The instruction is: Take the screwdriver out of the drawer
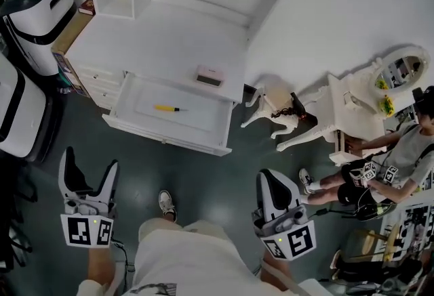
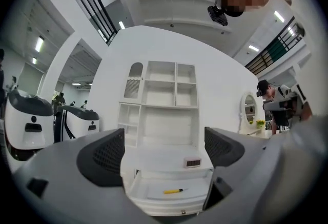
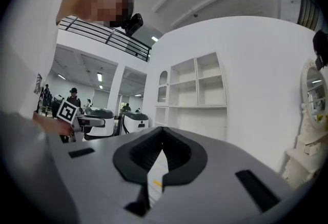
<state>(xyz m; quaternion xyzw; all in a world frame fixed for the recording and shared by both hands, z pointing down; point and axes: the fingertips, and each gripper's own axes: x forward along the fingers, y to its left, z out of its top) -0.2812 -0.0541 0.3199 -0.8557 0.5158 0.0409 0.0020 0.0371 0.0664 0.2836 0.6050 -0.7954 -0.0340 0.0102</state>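
Reach your wide-open left hand-held gripper (image 1: 89, 160) to twelve o'clock, where the slim yellow-handled screwdriver (image 1: 168, 108) lies in the open white drawer (image 1: 169, 136), and straddle its handle squarely; your right hand-held gripper (image 1: 272, 178) is closed.

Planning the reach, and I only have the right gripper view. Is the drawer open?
Observer: Yes. The drawer stands open, with the screwdriver lying alone inside.
Operator: Left gripper?
Observer: The left gripper is open and empty, short of the drawer.
Operator: Anything on the desk?
Observer: One pink box sits at the front edge of the desk, just above the drawer.
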